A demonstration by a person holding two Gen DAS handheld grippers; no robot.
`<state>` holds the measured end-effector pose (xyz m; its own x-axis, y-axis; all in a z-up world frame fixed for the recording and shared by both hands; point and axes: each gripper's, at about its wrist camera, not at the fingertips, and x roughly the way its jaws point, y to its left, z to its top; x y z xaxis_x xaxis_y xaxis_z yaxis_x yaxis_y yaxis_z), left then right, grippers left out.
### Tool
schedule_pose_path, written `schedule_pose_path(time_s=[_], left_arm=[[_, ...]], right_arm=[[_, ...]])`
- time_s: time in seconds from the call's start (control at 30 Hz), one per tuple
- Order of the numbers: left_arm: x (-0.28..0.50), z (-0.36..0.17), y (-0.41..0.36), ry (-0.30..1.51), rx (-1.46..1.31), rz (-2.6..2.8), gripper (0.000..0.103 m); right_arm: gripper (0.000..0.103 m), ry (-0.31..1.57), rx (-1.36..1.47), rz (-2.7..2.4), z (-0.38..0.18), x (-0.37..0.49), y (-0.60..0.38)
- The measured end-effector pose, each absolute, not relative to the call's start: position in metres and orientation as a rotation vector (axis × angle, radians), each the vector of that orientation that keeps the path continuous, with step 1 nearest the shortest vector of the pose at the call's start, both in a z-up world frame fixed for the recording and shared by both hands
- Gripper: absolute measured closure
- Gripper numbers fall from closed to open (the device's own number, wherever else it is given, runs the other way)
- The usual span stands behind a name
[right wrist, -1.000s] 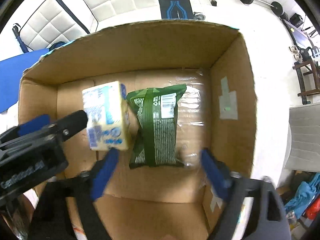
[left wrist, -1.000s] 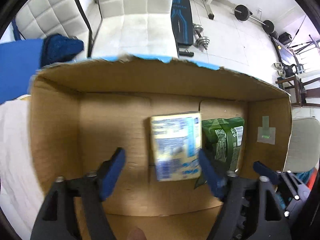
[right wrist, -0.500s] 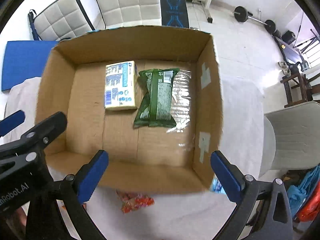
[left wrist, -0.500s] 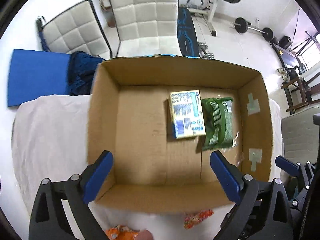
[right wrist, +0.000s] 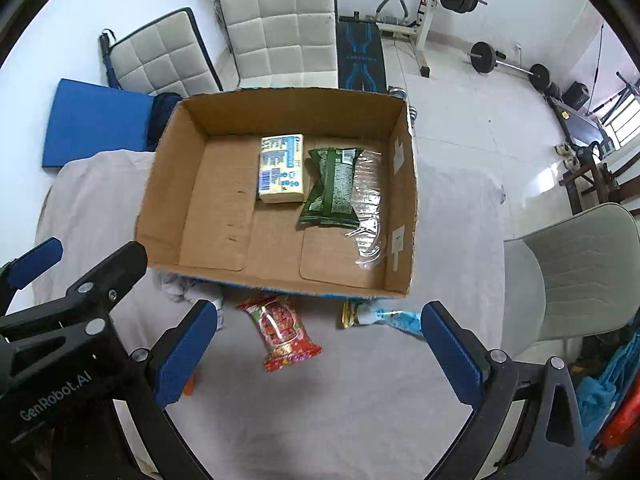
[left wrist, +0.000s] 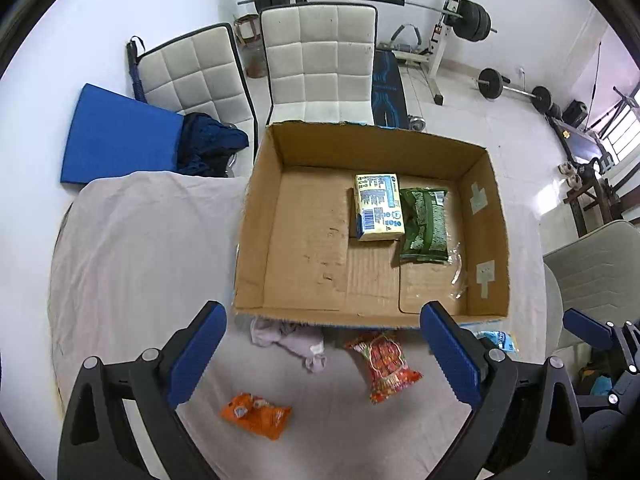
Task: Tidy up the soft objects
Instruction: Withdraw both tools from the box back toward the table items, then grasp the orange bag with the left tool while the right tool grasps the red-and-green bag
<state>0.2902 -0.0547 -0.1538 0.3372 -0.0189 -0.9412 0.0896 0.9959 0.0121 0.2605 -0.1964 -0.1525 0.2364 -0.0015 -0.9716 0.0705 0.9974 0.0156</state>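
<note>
We see both tools spread, empty: left tool (left wrist: pixel 324 354), right tool (right wrist: pixel 318 354), w/ ribbed blue pads. Corrugated cardboard box (left wrist: pixel 256 216) sits on cloth-draped desk (left wrist: pixel 132 248). Inside, far-right: blocky yellow pack (left wrist: pixel 378 206) touching crinkly green pouch (left wrist: pixel 424 220), long axes both near–far. Outside, by near wall: glossy red snack bag (right wrist: pixel 282 330), long axis near–far; orange packet (left wrist: pixel 256 414); limp pale cloth (left wrist: pixel 290 340); blue wrapper (right wrist: pixel 394 316).

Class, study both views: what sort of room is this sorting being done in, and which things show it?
Probably a home gym doubling as a spare room. A loaded barbell on its rack and a weight bench stand behind, beside padded white chairs, on a tiled floor.
</note>
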Motion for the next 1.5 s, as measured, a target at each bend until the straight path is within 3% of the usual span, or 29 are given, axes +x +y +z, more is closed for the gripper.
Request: schedule_pose_path(time_s=[0.23,0.43,0.7,0.77,0.83,1.1,1.17,1.23,1.3,1.5], left_arm=[[0.269,-0.134,-0.046,1.208,0.047,-0.037,0.004],[0.253,-0.148,0.007,1.268,-0.083,0.049,0.004],[0.196,-0.259,0.093,1.525,-0.5,0.162,0.004],[0.184,-0.293,0.106,1.575,-0.612,0.186,0.004],[0.176,-0.323,0.115,1.609,-0.7,0.205,0.004],[0.173,-0.395,0.117,1.698,-0.778,0.239,0.004],[0.176,-0.407,0.11,1.714,-0.777,0.22,0.004],[0.181,-0.416,0.102,1.722,-0.754,0.198,0.013],[0.185,-0.421,0.092,1.744,-0.714,0.17,0.036],[0.2,-0.41,0.046,1.721,-0.392,0.11,0.041]], right_arm=[[0.0,1.356,0.076,0.028,-0.143,0.245,-0.19],[0.0,1.468,0.031,0.095,-0.19,0.239,-0.175],[0.0,1.617,0.05,0.119,-0.284,0.231,-0.158],[0.006,1.639,0.05,0.113,-0.304,0.232,-0.154],[0.019,1.659,0.035,0.107,-0.322,0.235,-0.15],[0.023,1.684,0.059,0.039,-0.376,0.24,-0.151],[0.032,1.688,0.081,0.039,-0.384,0.241,-0.151],[0.046,1.7,0.056,0.007,-0.391,0.239,-0.151],[0.048,1.691,0.07,0.001,-0.389,0.238,-0.155],[0.051,1.755,0.121,-0.031,-0.387,0.209,-0.17]])
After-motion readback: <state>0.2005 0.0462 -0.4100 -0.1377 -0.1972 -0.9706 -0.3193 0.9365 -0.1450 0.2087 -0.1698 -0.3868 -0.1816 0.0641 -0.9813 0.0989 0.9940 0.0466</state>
